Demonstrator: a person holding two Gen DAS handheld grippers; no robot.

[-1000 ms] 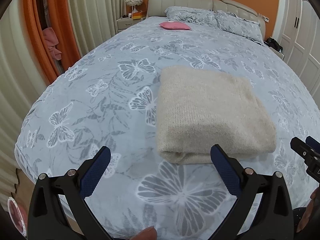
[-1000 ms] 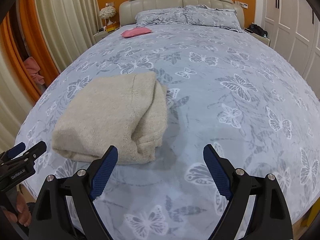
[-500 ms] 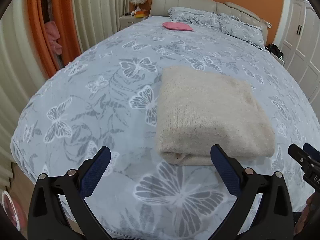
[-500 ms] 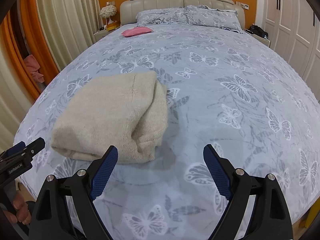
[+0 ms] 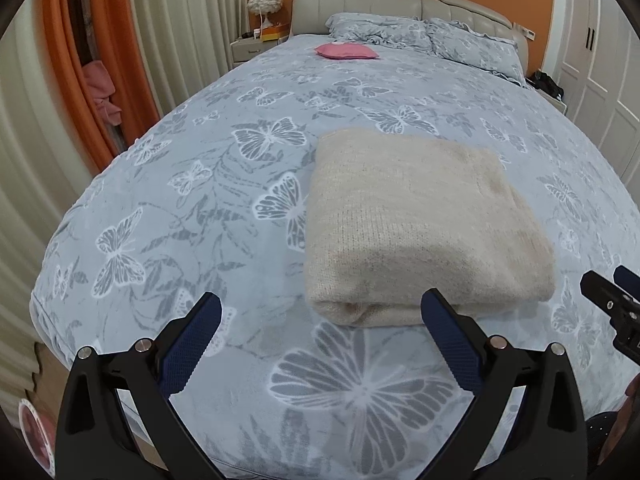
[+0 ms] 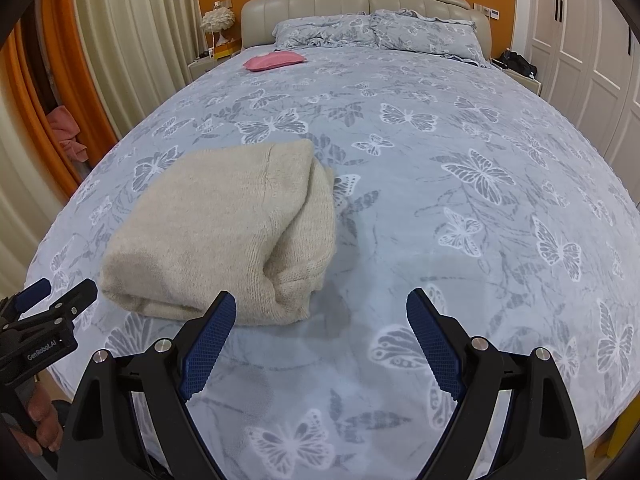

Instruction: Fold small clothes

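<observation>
A folded beige knitted garment [image 5: 420,224] lies on the bed, a thick rectangle with its rolled edge toward me. In the right wrist view the same garment [image 6: 224,232] sits at the left, its layered fold facing right. My left gripper [image 5: 322,312] hangs open just short of the garment's near edge, nothing between its blue pads. My right gripper [image 6: 320,312] is open too, over bare bedspread to the right of the garment's near corner. The right gripper's tip shows at the left view's right edge [image 5: 612,300]; the left gripper [image 6: 44,312] shows at the right view's left edge.
The bed [image 5: 180,208] has a grey-blue butterfly cover. A pink pillow [image 5: 346,51] and two patterned pillows [image 6: 380,30] lie near the headboard. A nightstand [image 5: 248,46] and curtains [image 5: 180,20] stand on the left, white wardrobe doors [image 6: 580,40] on the right.
The left wrist view has shifted slightly, with the bed and garment sitting a little further right and lower in frame. The right gripper has kept still. Both stay open.
</observation>
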